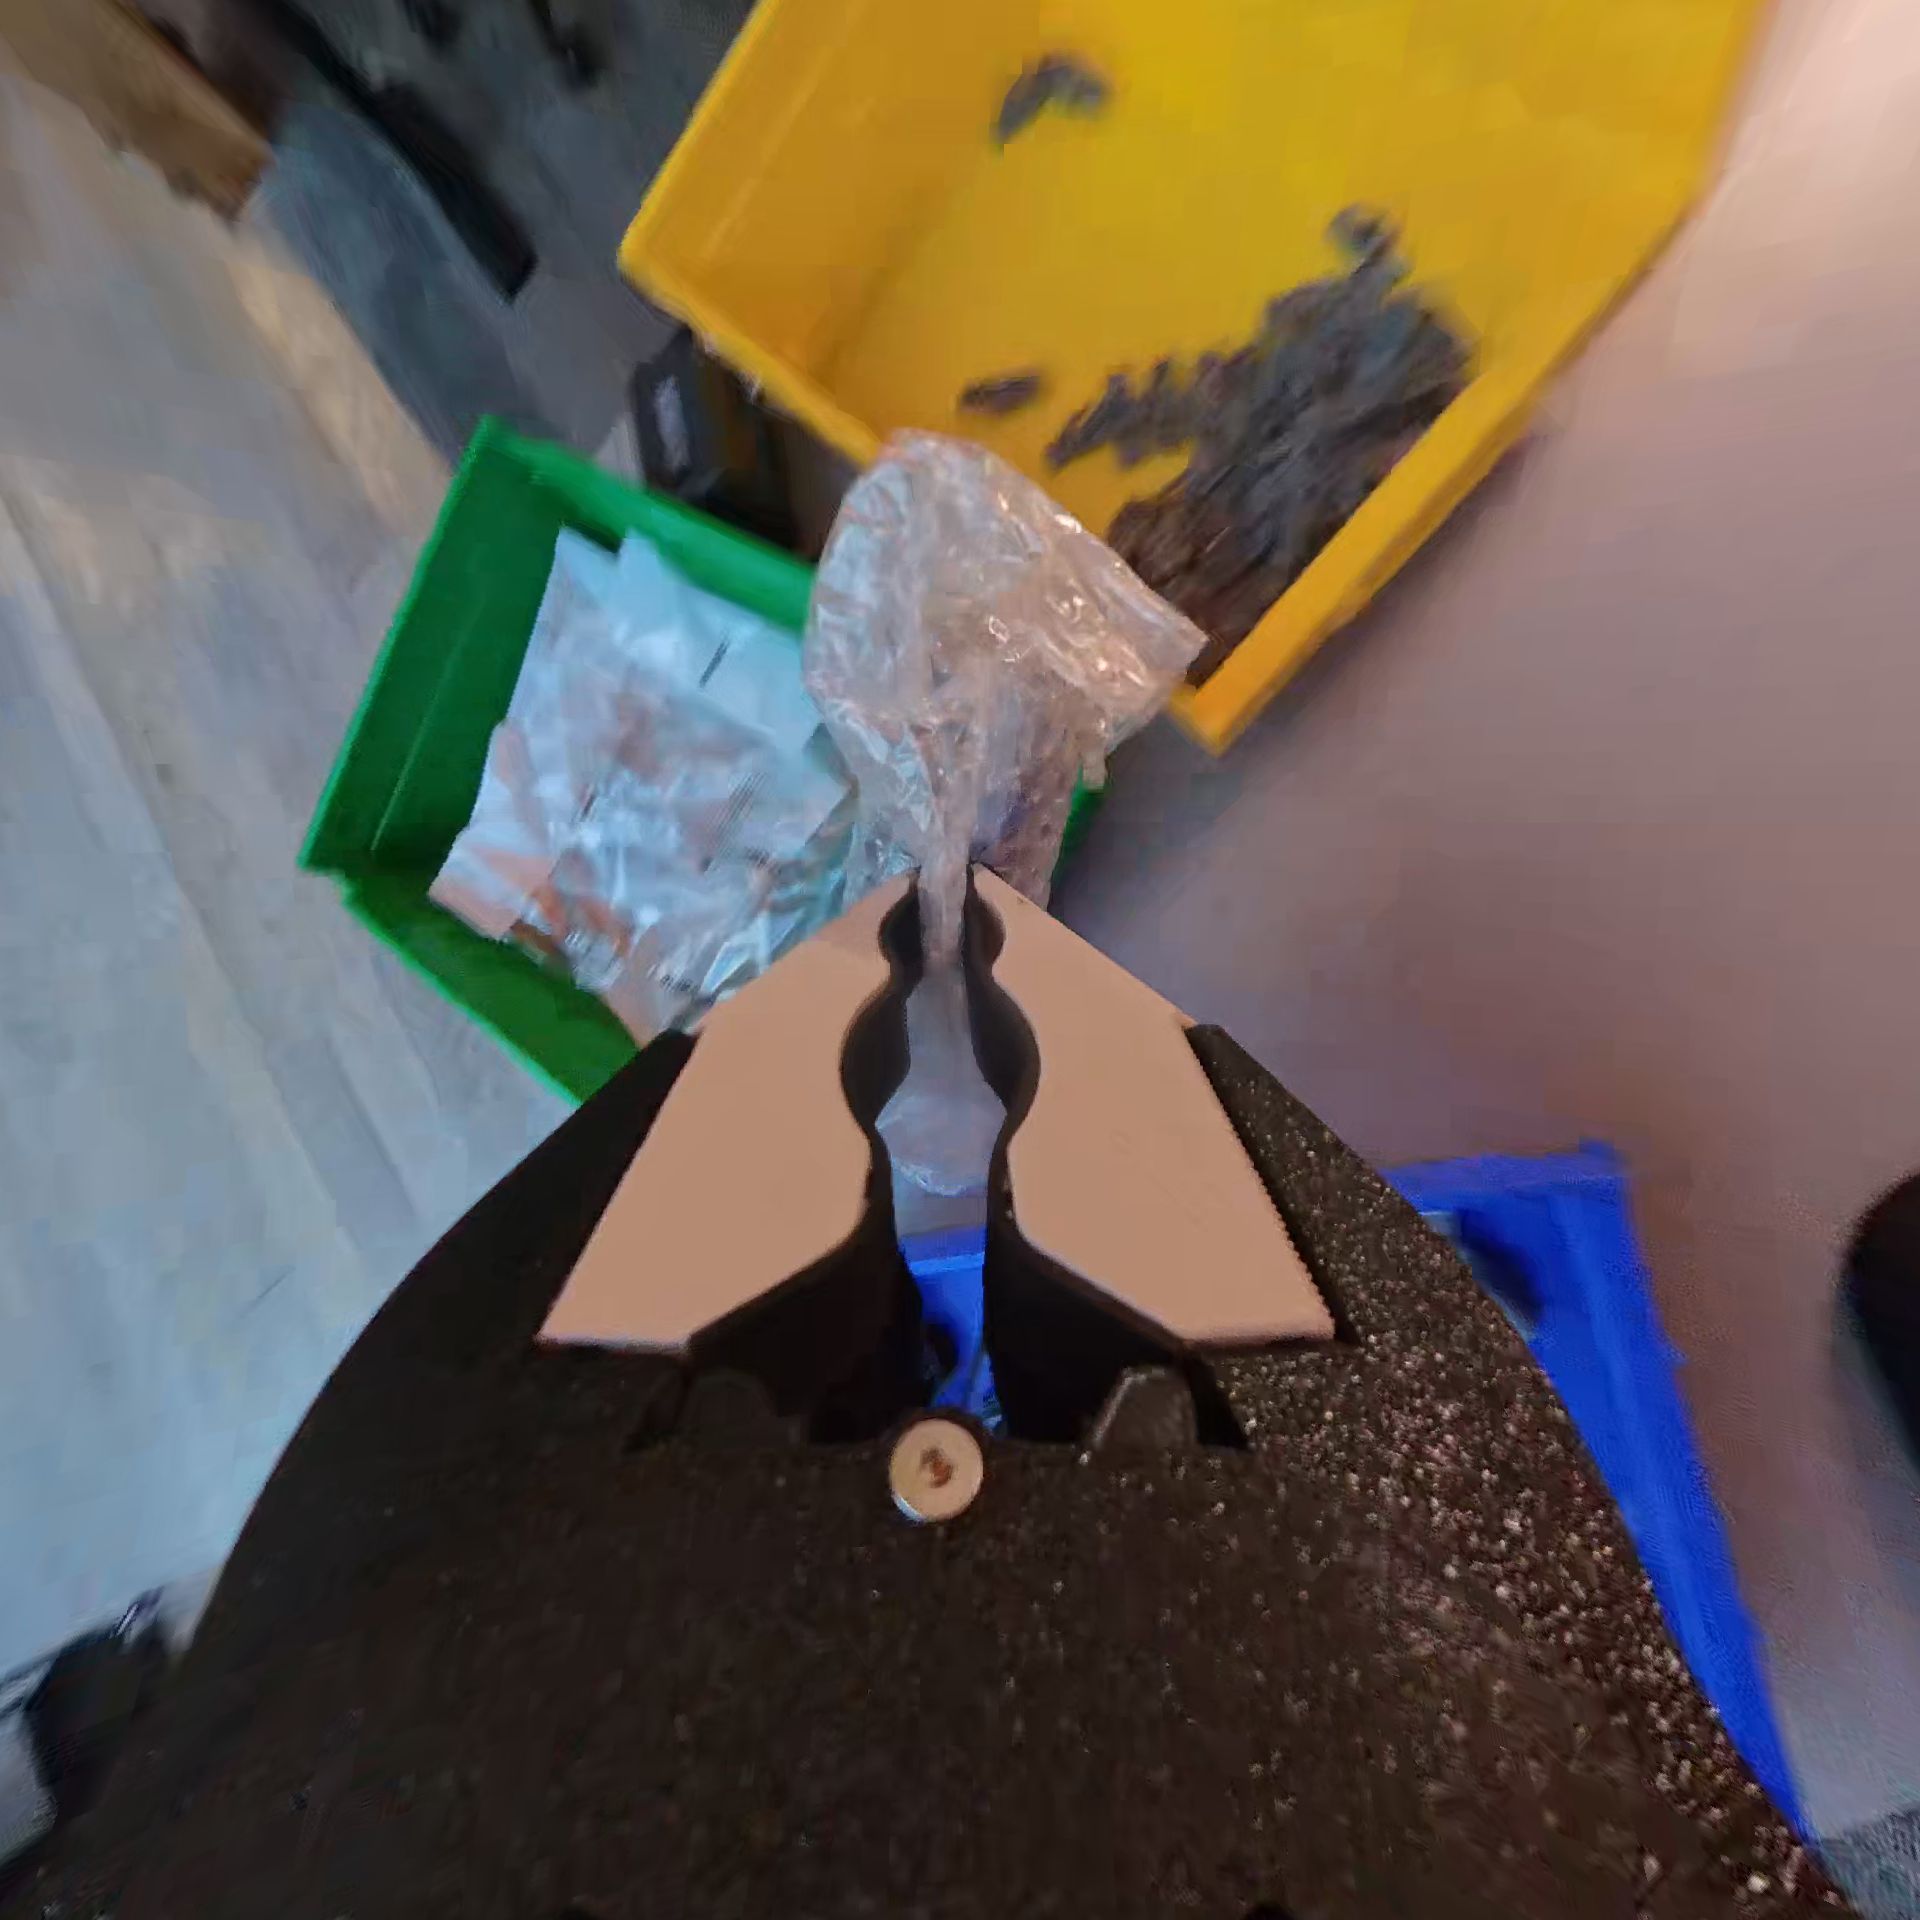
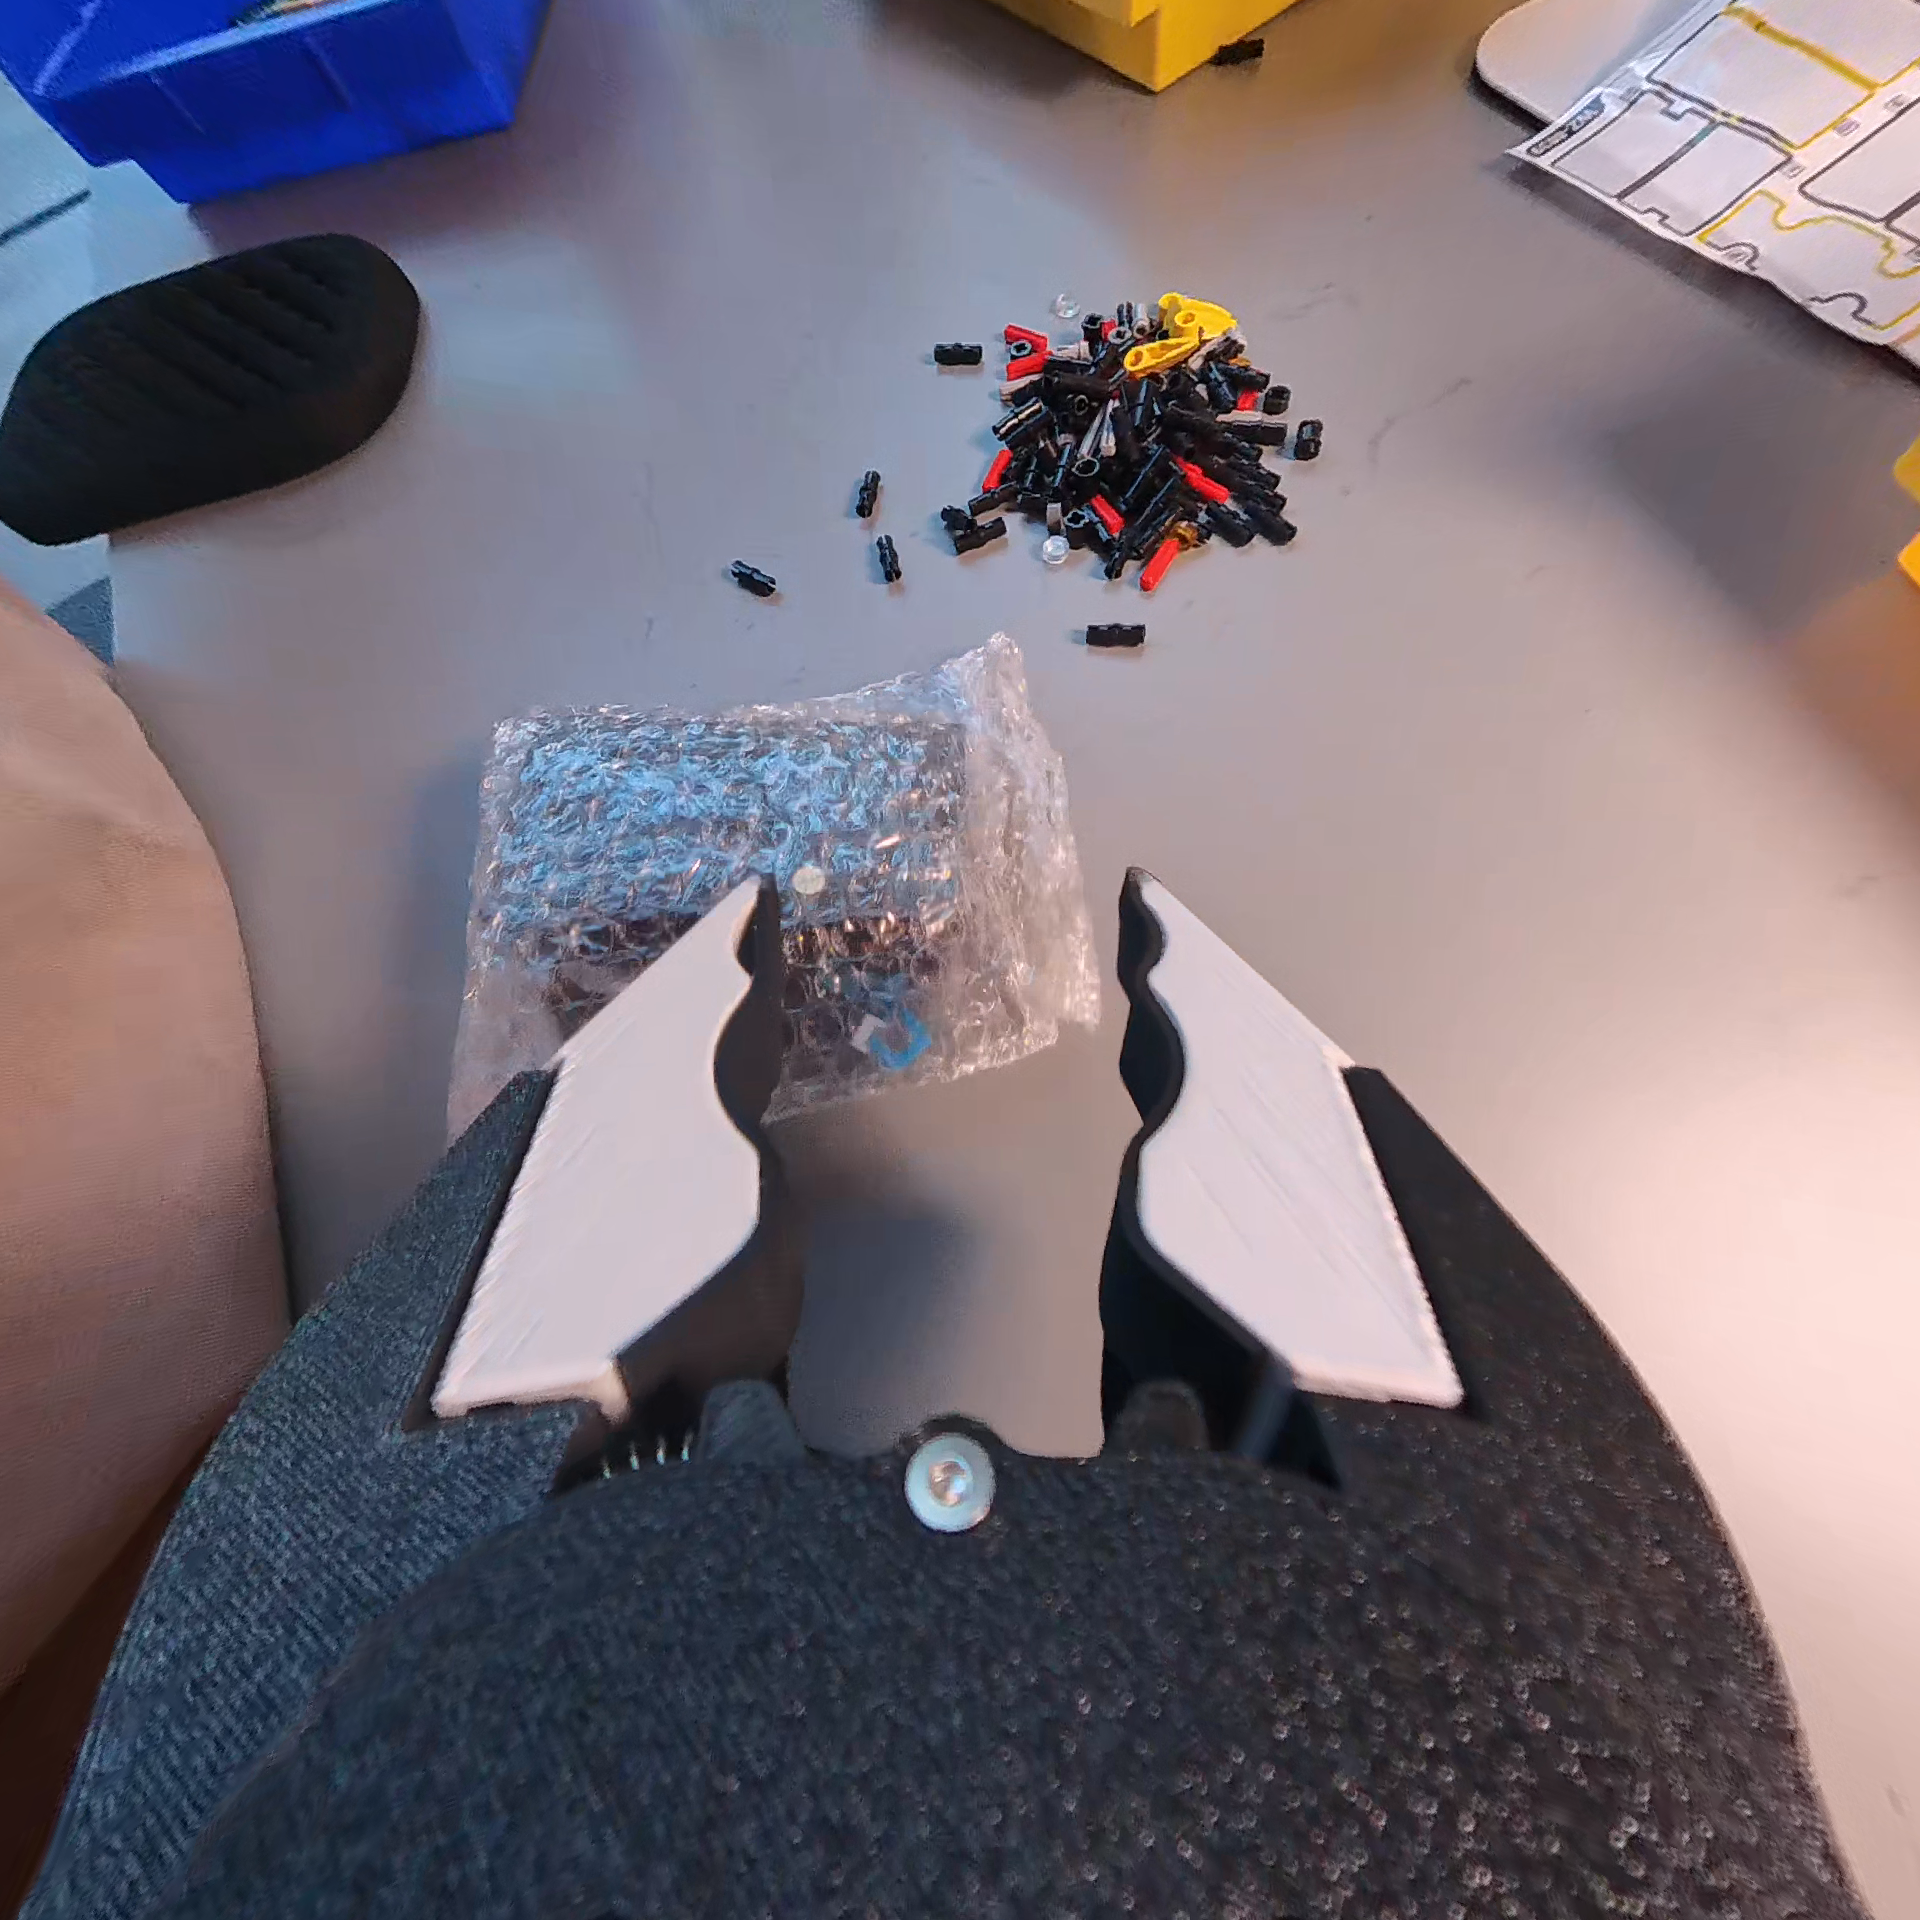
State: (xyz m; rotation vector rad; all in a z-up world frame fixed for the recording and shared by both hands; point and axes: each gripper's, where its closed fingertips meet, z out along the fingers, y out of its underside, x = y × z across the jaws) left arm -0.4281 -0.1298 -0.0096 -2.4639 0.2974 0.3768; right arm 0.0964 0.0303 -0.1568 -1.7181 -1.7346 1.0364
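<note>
In the left wrist view my left gripper (image 1: 943, 883) is shut on a crumpled, empty clear plastic bag (image 1: 977, 634) and holds it in the air above a green bin (image 1: 436, 665) full of clear and white bags, next to a yellow bin (image 1: 748, 197). In the right wrist view my right gripper (image 2: 940, 883) is open and empty, low over the grey table. A sealed clear bag of dark small parts (image 2: 769, 883) lies under and just beyond its left finger (image 2: 665, 1091). A pile of small black, red and yellow plastic parts (image 2: 1143, 436) lies farther ahead.
The yellow bin holds a heap of dark small parts (image 1: 1278, 436). A blue bin (image 1: 1579, 1309) stands under the left gripper and shows at top left of the right view (image 2: 270, 94). A black oval pad (image 2: 208, 384) and a printed sheet (image 2: 1756, 166) lie on the table. A sleeve (image 2: 104, 1039) is at left. Across from one pair of fingers to the other is roughly 60 centimetres.
</note>
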